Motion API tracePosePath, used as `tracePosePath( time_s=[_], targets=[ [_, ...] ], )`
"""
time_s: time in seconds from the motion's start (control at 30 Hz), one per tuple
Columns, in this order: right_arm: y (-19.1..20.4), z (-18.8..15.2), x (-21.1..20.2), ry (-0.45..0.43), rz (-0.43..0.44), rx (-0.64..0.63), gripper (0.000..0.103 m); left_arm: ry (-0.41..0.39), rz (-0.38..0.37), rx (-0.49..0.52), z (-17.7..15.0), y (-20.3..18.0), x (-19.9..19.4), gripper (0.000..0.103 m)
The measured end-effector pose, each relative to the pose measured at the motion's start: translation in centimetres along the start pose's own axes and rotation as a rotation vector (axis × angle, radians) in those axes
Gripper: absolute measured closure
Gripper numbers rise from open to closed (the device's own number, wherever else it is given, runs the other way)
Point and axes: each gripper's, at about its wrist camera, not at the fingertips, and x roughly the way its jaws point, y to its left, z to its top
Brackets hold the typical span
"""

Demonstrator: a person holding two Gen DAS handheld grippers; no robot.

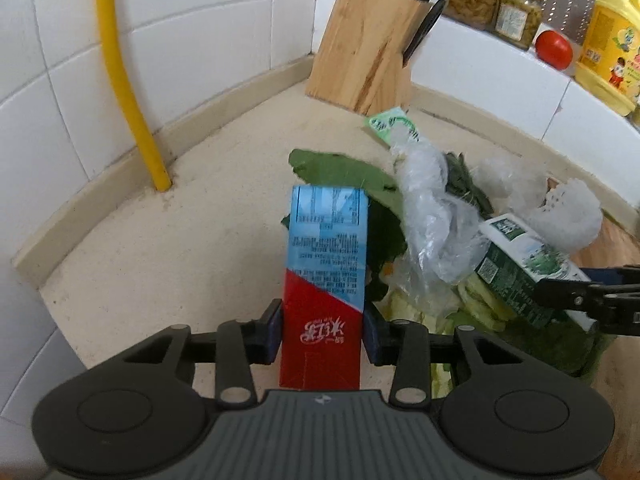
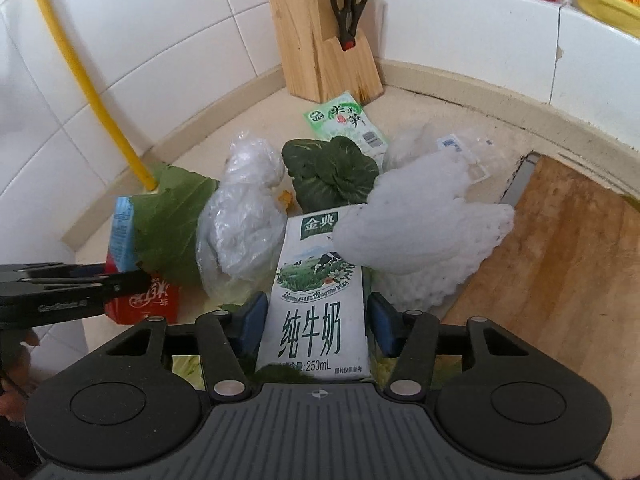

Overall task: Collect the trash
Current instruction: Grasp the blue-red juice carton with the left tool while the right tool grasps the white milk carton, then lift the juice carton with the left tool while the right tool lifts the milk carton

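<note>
A yellow pipe [image 1: 128,80] is seen standing against the glossy white tiles at the far left, meeting the speckled beige worktop [image 1: 180,248]. In the left gripper [image 1: 323,330] a red and blue carton [image 1: 326,280] is held, its blue pads pressed on both narrow sides of the red lower half; the jaws are partly closed around it. The carton is a slim rectangular box of printed card, its long axis running straight away from the camera toward the wall corner. Just beyond it a broad flat green leaf [image 1: 340,172] is laid, then crumpled clear plastic wrap [image 1: 432,216] and white foam netting [image 1: 572,216] with a knobbly mesh texture. In the right gripper [image 2: 317,322] a white and green milk carton [image 2: 316,292] is framed, its long axis also pointing away toward the wooden knife block [image 2: 320,48]; the jaws are at about half width, and the pads are seen close at its sides, though firm contact cannot be told. At the right a worn wooden cutting board [image 2: 560,248] is laid flat
</note>
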Motion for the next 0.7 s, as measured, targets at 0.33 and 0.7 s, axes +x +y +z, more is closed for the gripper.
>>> tracePosePath(
  time_s=[0.33, 0.7],
  targets=[
    [1.4, 0.1, -0.3, -0.014, -0.079, -0.058, 0.042, -0.039, 0.096, 0.033, 0.2, -2.3, 4.1, 0.069],
    [1.6, 0.3, -1.2, -0.052, -0.129, -0.102, 0.043, -0.068, 0.061, 0.04, 0.7, -2.4, 1.7, 0.07]
  ],
)
